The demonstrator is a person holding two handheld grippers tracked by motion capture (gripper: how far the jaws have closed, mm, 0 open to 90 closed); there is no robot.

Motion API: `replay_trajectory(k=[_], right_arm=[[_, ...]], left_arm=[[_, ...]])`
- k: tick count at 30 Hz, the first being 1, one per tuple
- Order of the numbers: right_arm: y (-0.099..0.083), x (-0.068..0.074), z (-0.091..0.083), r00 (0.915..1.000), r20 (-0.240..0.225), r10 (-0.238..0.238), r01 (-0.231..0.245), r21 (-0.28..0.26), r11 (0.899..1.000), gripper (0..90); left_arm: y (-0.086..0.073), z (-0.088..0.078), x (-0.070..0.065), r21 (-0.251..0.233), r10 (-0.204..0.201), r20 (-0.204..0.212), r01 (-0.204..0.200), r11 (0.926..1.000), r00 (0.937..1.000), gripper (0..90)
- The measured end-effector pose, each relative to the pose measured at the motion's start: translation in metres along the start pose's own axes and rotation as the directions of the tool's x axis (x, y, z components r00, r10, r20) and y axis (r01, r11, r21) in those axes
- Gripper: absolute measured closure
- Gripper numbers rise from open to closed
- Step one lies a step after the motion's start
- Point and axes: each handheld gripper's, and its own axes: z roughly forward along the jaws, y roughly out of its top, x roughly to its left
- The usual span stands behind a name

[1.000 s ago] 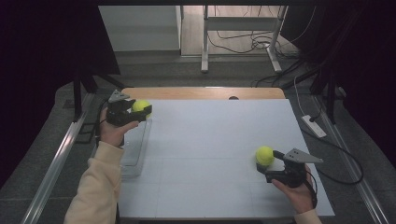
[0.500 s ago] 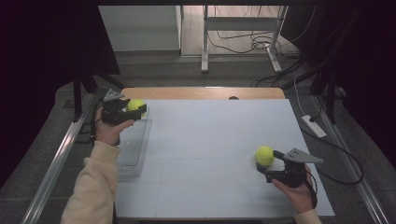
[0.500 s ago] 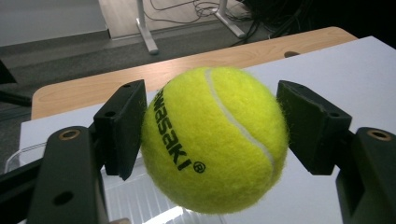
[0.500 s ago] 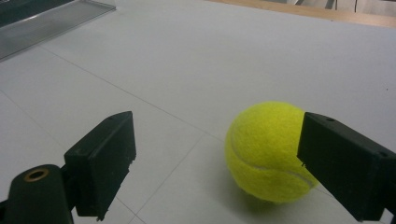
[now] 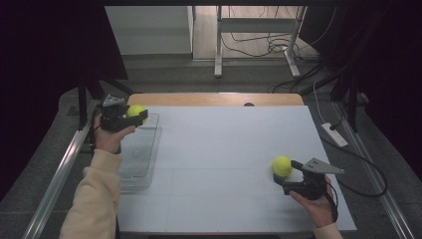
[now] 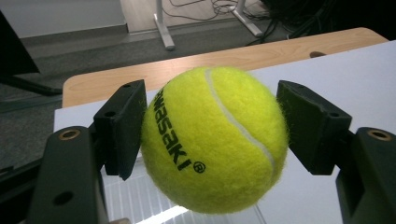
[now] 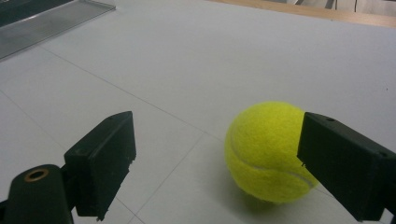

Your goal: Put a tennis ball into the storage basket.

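left gripper (image 5: 130, 115) clamped on ball (image 6: 214, 139), upper left | centre over tray (image 5: 141, 160), lower before release | right gripper (image 7: 219, 168) apart, second ball (image 7: 267, 150) unclamped

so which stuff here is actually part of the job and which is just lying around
In the job:
- tennis ball clamped in the left gripper
- second tennis ball between the right gripper's open jaws
- clear tray

Lying about:
- power strip
- floor cables
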Motion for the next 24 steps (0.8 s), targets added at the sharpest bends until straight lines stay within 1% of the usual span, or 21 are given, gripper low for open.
replay_trajectory(k=[15, 17, 24], right_arm=[[0.000, 0.000, 0.000, 1.0000, 0.001, 0.001, -0.001, 0.001, 1.000, 11.4], [0.000, 0.000, 0.000, 1.0000, 0.002, 0.000, 0.000, 0.002, 1.000, 11.5], [0.000, 0.000, 0.000, 1.0000, 0.002, 0.000, 0.000, 0.002, 1.000, 11.5]], left_arm=[[0.001, 0.001, 0.015, 0.014, -0.012, -0.043, 0.012, 0.9998, 0.9990, 28.6], [0.000, 0.002, 0.018, 0.015, -0.017, -0.052, 0.018, 0.9997, 0.9985, 28.6], [-0.004, 0.002, 0.023, 0.012, -0.030, -0.067, 0.031, 0.9995, 0.9973, 28.6]])
